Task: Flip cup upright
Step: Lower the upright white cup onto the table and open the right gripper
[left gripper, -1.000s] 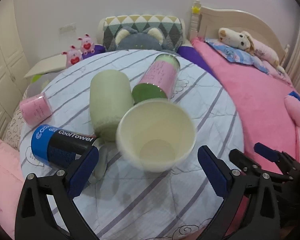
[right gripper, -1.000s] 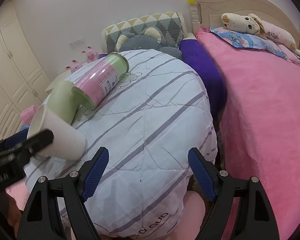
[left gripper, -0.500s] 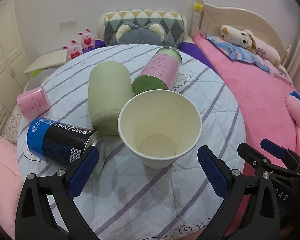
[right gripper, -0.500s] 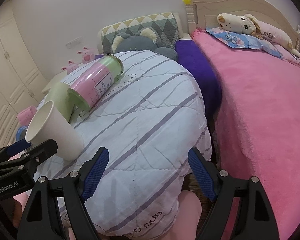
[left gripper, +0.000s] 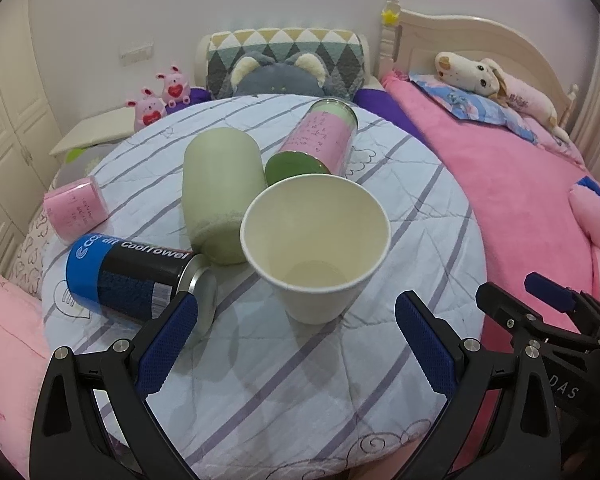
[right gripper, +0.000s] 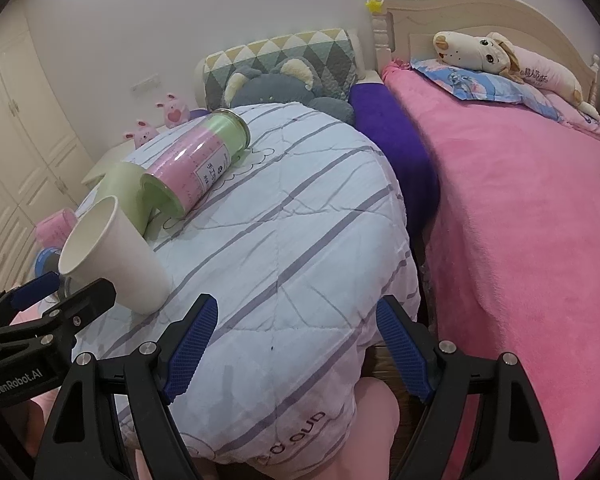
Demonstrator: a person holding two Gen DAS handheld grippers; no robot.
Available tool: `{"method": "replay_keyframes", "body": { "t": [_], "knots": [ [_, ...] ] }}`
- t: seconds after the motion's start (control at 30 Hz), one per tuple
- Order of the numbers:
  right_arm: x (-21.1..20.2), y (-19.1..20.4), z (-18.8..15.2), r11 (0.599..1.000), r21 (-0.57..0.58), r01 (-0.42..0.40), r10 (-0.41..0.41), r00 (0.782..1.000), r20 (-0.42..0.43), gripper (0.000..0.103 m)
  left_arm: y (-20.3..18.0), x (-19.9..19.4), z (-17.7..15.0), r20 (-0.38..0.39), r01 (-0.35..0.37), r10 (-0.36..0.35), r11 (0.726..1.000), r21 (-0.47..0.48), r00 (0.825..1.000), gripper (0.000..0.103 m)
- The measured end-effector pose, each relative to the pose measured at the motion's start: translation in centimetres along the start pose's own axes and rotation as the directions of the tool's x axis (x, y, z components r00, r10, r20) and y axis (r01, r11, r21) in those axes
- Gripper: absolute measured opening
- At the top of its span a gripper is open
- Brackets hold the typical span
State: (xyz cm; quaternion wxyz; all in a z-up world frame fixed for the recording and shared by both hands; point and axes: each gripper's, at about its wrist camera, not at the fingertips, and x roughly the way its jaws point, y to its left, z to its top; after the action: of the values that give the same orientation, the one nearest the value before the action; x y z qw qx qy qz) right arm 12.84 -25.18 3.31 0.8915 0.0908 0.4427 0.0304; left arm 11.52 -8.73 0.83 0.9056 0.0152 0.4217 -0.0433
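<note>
The paper cup [left gripper: 316, 248] stands mouth-up on the striped quilt [left gripper: 292, 380] that covers the round table, toward the near side and well in from the rim. The left gripper [left gripper: 296, 340] sits just short of the cup, its blue fingers [left gripper: 168, 340] spread wide and holding nothing; the cup's base is in line with the gap but apart from both pads.

Behind the cup the room is tight: a pale green cup [left gripper: 220, 196] lies on its side just beside it, and a pink-and-green jar [left gripper: 320, 144] lies tilted right behind the rim. A black and blue can [left gripper: 132, 276] lies to the left, its metal end near the left finger. A small pink roll [left gripper: 76, 208] rests near the far left edge.

From the right wrist view, the right gripper [right gripper: 296, 344] hovers at the near edge of the quilt, fingers [right gripper: 192, 344] wide apart and empty. The quilt to the right of the cup is bare up to the edge, where it drops beside the pink bed [right gripper: 520, 220].
</note>
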Motion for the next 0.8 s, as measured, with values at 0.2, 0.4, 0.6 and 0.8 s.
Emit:
{"method": "replay_keyframes", "body": {
  "t": [0.2, 0.4, 0.6, 0.8],
  "knots": [
    [-1.7, 0.8, -0.7, 1.000, -0.012, 0.021, -0.021, 0.999, 0.030, 0.083, 0.6, -1.7, -1.1, 0.035, 0.014, -0.014, 1.000, 0.001, 0.999, 0.100],
    [-3.5, 2.4, -1.9, 0.999, -0.037, 0.033, -0.030, 0.997, 0.076, 0.083, 1.5, -3.3, -2.3, 0.084, 0.012, -0.012, 1.000, 0.003, 0.996, 0.100],
    [-5.3, 4.4, -3.2, 0.997, -0.063, 0.042, -0.034, 0.992, 0.123, 0.083, 2.8, -5.2, -4.0, 0.156, -0.004, 0.003, 1.000, 0.010, 0.988, 0.100],
    [-6.9, 6.3, -4.7, 0.994, -0.089, 0.064, -0.046, 0.981, 0.191, 0.083, 4.2, -7.2, -5.2, 0.254, 0.022, -0.026, 1.000, 0.018, 0.967, 0.100]
  ]
}}
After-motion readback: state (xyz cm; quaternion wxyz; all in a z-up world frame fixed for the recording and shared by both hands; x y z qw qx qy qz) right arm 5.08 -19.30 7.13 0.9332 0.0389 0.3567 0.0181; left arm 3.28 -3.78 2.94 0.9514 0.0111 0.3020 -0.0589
